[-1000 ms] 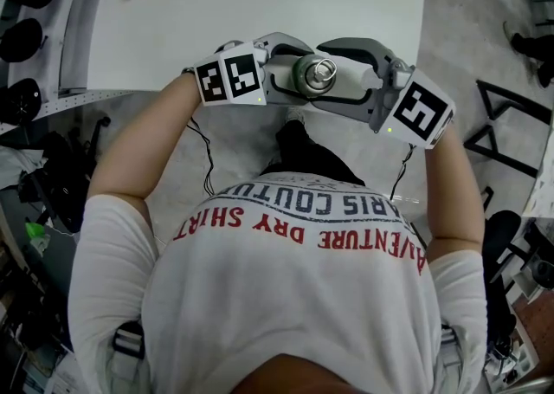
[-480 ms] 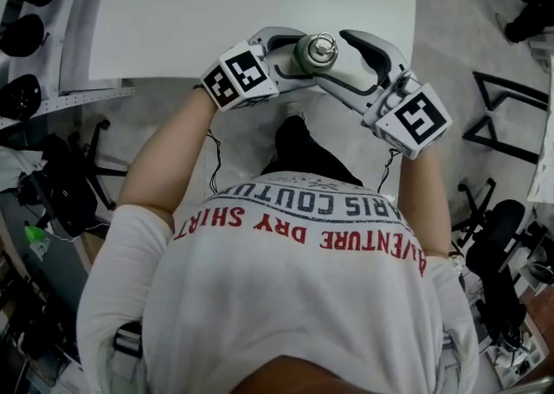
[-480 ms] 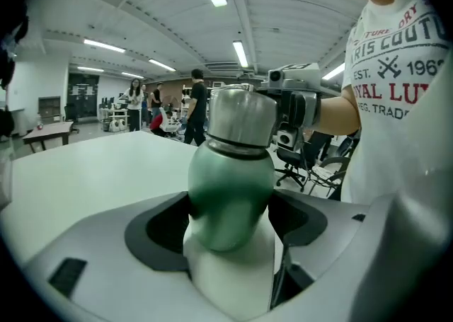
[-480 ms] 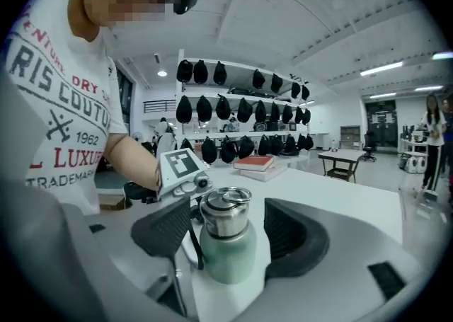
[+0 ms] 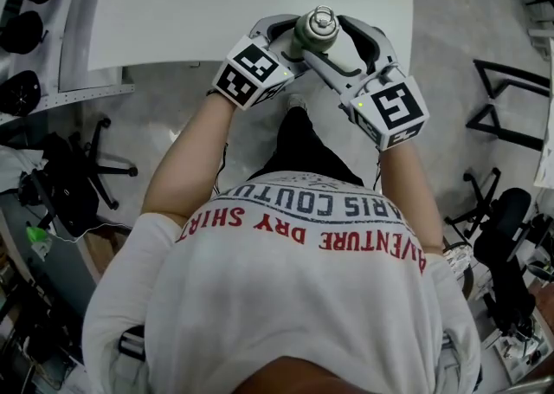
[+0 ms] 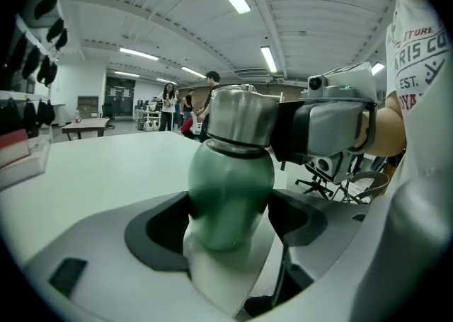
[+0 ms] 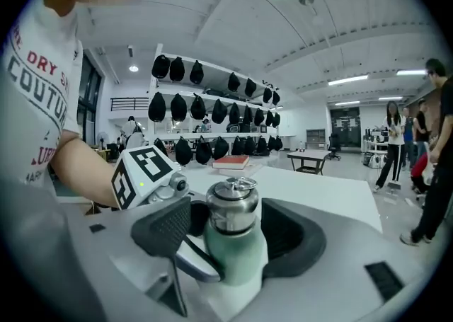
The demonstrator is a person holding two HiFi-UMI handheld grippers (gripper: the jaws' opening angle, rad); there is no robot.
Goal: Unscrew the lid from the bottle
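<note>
A person's left gripper (image 6: pixel 230 214) clamps its dark padded jaws on the rounded body of a matte green metal bottle (image 6: pixel 230 179), held upright at the near edge of a smooth white table (image 5: pixel 216 3). The right gripper (image 7: pixel 228 225), reaching in from the opposite side, closes its ridged black pads (image 7: pixel 166 225) round the bottle's brushed-steel cylindrical lid (image 7: pixel 232 209), which sits on the neck and is topped by a small wire ring (image 7: pixel 239 185). The bottle's contents cannot be seen. Farther back on the table lies a red book (image 7: pixel 230 163). Beyond it, rounded black objects (image 7: pixel 212 108) hang in rows on a white wall.
</note>
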